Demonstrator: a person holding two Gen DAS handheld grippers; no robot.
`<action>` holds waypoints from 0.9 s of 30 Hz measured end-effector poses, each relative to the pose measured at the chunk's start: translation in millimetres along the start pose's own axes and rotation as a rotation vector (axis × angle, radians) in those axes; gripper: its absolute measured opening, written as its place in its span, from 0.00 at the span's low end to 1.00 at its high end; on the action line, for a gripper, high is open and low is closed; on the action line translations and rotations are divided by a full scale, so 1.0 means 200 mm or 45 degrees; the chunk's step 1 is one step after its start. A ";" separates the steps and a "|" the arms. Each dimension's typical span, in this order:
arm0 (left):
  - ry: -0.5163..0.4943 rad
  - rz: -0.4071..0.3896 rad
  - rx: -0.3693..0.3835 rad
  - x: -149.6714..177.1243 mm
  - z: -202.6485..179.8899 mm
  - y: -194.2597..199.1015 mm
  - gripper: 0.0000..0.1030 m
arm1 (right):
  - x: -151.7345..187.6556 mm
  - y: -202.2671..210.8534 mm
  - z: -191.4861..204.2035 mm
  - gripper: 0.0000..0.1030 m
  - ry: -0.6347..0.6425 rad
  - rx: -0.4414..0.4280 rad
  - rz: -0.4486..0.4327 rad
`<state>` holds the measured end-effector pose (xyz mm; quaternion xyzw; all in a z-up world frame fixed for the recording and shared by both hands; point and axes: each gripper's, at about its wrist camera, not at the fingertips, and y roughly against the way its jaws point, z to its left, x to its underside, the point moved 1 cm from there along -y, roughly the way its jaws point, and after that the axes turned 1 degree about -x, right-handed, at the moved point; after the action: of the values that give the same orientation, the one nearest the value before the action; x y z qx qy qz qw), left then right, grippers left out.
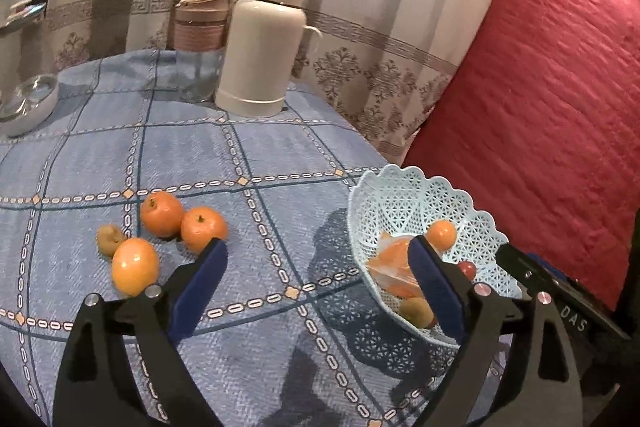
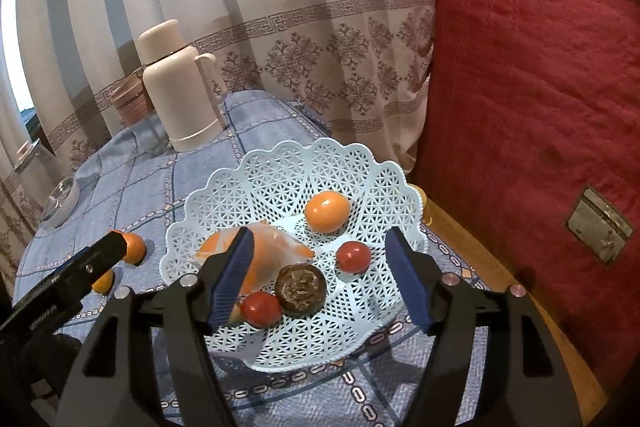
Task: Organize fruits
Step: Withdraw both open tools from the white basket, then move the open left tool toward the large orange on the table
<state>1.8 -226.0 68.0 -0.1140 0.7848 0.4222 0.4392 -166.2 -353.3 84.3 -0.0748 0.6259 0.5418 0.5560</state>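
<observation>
A pale blue lattice basket (image 2: 360, 163) stands at the table's right edge; it also shows in the left wrist view (image 1: 404, 187). It holds an orange fruit (image 2: 327, 211), two red fruits (image 2: 353, 256), a brown fruit (image 2: 300, 286) and a bag of orange pieces (image 2: 272, 251). Two mandarins (image 1: 162, 214), an orange fruit (image 1: 135, 266) and a small brown fruit (image 1: 109, 239) lie on the cloth to the left. My left gripper (image 1: 318, 259) is open and empty between the loose fruit and the basket. My right gripper (image 2: 320, 247) is open and empty over the basket.
A cream thermos (image 1: 264, 43) and a lidded glass jar (image 1: 198, 43) stand at the back of the blue checked tablecloth (image 1: 260, 147). A glass bowl (image 1: 24, 103) sits far left. A curtain (image 2: 280, 27) hangs behind; a red cushion (image 2: 540, 87) rises at the right.
</observation>
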 end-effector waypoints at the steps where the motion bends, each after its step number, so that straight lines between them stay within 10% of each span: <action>1: 0.008 -0.004 -0.012 0.00 0.01 0.00 0.89 | 0.00 0.00 0.00 0.68 0.001 -0.001 0.001; 27: 0.166 -0.098 -0.288 -0.05 0.39 0.12 0.92 | 0.02 0.03 0.08 0.79 0.049 -0.062 -0.017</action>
<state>40.2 -153.1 69.7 -0.2200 0.7540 0.4825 0.3876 -162.6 -336.5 87.8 -0.1029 0.6225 0.5518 0.5454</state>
